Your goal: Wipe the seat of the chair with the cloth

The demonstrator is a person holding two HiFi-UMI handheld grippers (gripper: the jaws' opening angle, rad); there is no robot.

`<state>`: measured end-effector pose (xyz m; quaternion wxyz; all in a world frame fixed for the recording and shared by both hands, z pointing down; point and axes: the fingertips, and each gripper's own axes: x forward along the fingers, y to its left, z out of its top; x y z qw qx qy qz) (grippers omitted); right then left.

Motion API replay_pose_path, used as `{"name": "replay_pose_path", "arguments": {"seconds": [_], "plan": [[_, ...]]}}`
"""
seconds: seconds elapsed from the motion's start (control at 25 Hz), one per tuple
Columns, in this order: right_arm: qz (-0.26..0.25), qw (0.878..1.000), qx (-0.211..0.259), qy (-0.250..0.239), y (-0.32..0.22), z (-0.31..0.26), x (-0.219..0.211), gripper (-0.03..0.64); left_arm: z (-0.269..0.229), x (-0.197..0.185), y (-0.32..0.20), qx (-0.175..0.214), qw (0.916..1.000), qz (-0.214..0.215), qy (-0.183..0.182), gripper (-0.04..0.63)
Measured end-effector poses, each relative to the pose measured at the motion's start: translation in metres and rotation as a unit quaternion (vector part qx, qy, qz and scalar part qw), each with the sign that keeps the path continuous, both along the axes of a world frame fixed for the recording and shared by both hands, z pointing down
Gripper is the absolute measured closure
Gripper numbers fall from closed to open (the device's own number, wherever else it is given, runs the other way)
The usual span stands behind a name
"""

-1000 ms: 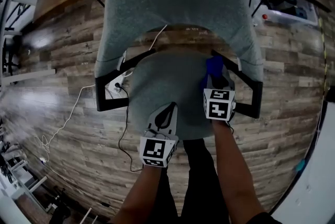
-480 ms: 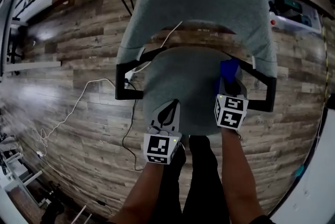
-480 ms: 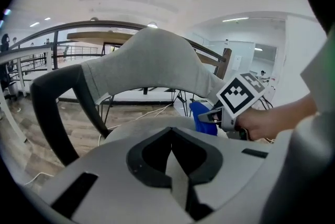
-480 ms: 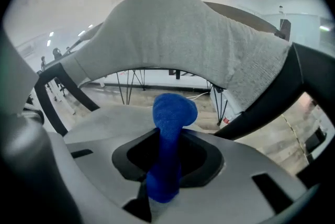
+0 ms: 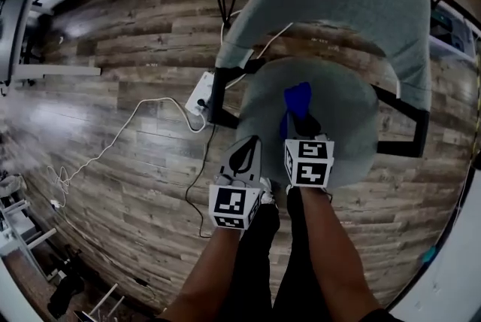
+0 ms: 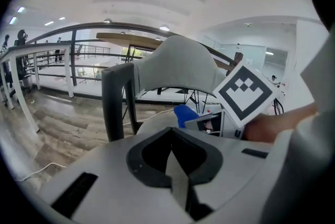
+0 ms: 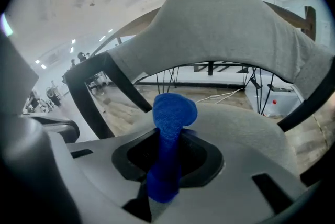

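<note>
Presently we list: cloth (image 7: 169, 113), blue, bunched into a wad and pinched between the jaws of the right gripper (image 5: 301, 119), which press in on it. Its free end sticks out ahead of the jaws, we judge so that it meets the seat (image 5: 342, 125) first. The seat lies directly under and ahead of this gripper, with the backrest (image 5: 353, 4) beyond. We cannot tell whether the cloth touches the upholstery. Left gripper (image 6: 175, 168): jaws pressed together with nothing between them, held just beside the right one at the seat's near edge, likely parked clear so the wiping side works unhindered.
</note>
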<state>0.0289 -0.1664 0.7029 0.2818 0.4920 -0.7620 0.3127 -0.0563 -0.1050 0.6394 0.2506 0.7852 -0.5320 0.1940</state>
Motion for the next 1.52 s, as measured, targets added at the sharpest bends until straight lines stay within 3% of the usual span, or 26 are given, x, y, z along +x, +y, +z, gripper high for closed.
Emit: {"name": "replay_pose_path", "arguments": {"seconds": [0.28,0.56,0.96,1.52], "plan": [[-0.038,0.999,-0.012,-0.032,0.014,0.007,-0.068,0.515,0.013,-0.028,0.013,-0.002,0.9999,-0.013,-0.008,0.588],[-0.062,0.997,-0.035,-0.033,0.032,0.031,-0.103,0.515,0.033,-0.065,0.029,-0.022,0.9990,-0.036,-0.014,0.588],[-0.062,0.997,-0.042,-0.006,0.029,0.040,-0.073,0.515,0.042,-0.055,0.032,-0.041,0.9982,-0.043,0.009,0.588],[-0.027,0.999,-0.035,0.026,0.033,0.042,0.013,0.515,0.040,0.000,0.019,-0.027,0.9991,0.031,-0.013,0.588]]}}
